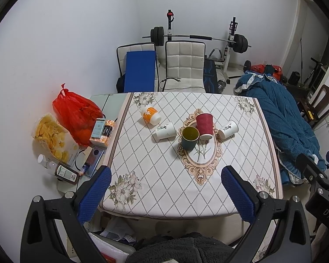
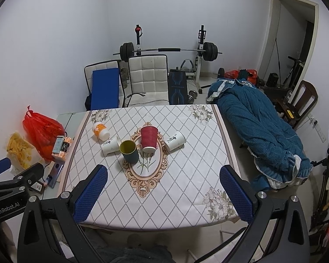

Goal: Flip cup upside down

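Several cups stand or lie mid-table. A dark green cup (image 1: 189, 137) (image 2: 129, 151) with a yellow inside stands upright, mouth up. Just behind it a red ribbed paper cup (image 1: 204, 126) (image 2: 149, 139) stands upright. Two white paper cups lie on their sides, one left (image 1: 165, 130) (image 2: 110, 145), one right (image 1: 229, 129) (image 2: 176, 140). An orange and white cup (image 1: 151, 114) (image 2: 101, 131) lies further left. My left gripper (image 1: 166, 194) and right gripper (image 2: 163, 192) are both open and empty, held above the table's near edge, well short of the cups.
The table (image 1: 155, 175) has a diamond-pattern cloth. At its left are a red bag (image 1: 74, 111), snack bags, bottles, a phone and small boxes. Two white chairs (image 1: 184, 65) and a barbell rack stand behind. A blue quilt (image 1: 280, 118) lies to the right.
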